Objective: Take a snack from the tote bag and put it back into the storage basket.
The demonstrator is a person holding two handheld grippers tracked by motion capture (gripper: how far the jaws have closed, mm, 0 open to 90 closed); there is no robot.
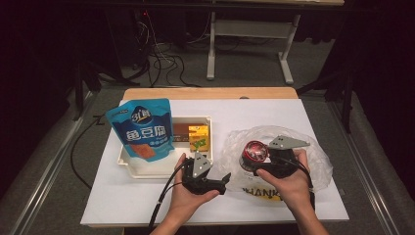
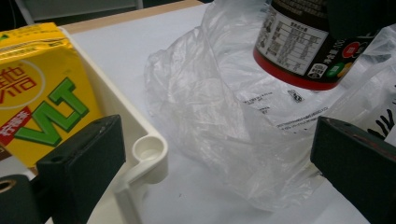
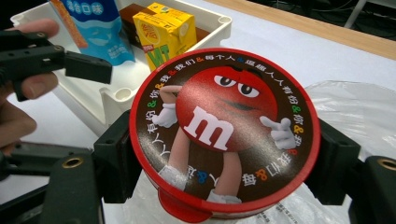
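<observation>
- Nearest the camera in the high view, two forearms come in from the near edge, each hand carrying a gripper above the white worktop (image 1: 147, 196).
- Left gripper (image 1: 221, 182) sits near the middle of the worktop, just near of the white tray (image 1: 128, 164); its jaws point right toward the plastic bag (image 1: 313, 166).
- Its jaws stand spread with nothing between them; in the left gripper view they frame the bag's crumpled edge (image 2: 224, 140) without touching it.
- Right gripper (image 1: 254, 164) is over the bag on the right side of the worktop, and its jaws are closed on the M&M's tub (image 1: 254, 152).
- From the right gripper view, the jaws press on opposite sides of the tub (image 3: 224, 135), just under its red-rimmed lid, which faces up with the red character on it.
- From the left gripper view, the tub's body (image 2: 303, 51) shows a printed label and a red base, with the bag's clear film lying under and around it.
- Tray lies left of the bag, and the two are close at the tray's near right corner (image 2: 149, 149).
- Inside the tray stand a yellow drink carton (image 1: 199, 137) and, behind it, a brown box (image 1: 180, 130).
- Leaning at the tray's left end is a blue snack pouch (image 1: 143, 128), upright and facing the camera.
</observation>
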